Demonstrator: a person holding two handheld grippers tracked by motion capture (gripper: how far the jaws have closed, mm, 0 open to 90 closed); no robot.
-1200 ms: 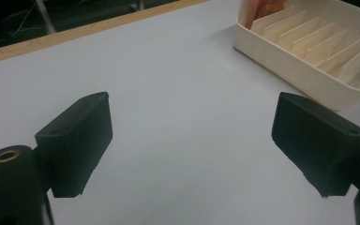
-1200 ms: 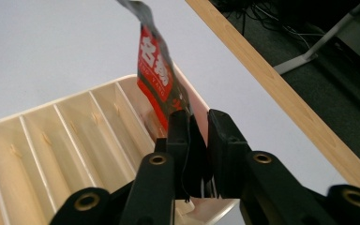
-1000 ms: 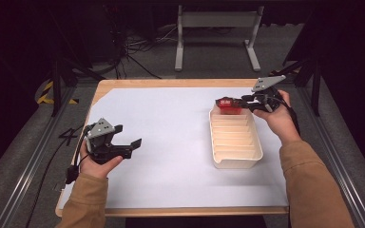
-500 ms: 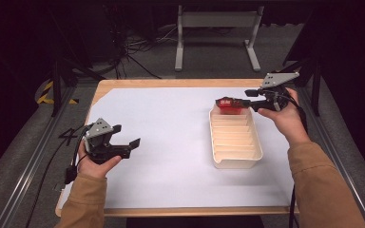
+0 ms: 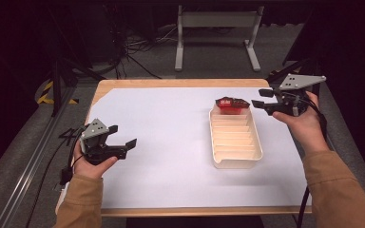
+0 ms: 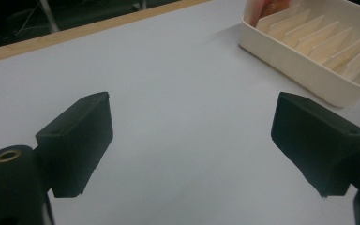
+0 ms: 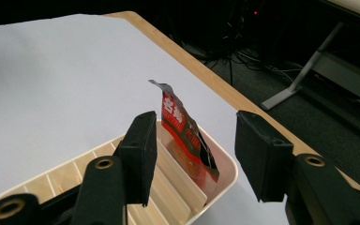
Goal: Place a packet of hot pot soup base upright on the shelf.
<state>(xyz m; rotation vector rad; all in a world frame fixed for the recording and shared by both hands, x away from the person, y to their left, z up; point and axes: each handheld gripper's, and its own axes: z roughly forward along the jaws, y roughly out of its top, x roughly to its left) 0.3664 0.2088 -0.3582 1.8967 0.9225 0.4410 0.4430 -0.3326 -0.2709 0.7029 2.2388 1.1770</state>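
Right claw (image 5: 262,100) just opening, empty; left claw (image 5: 122,137) agape.

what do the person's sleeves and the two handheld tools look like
Both sleeves are tan-brown. Each tool is black with two blocky rectangular jaws and brass-coloured screw insets near the jaw bases. The left tool and right tool each carry a grey three-cornered plate on top, and a black cable trails from each.

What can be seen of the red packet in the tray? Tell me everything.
The red packet is a flat, glossy foil-like sachet, red with white characters and a dark, ragged top edge. It stands on edge, leaning, in the end slot of the cream slotted tray, the slot farthest from the person, resting against a divider and the end wall. The right gripper has just been opening; its pads stand apart, clear of the packet, which nothing holds.
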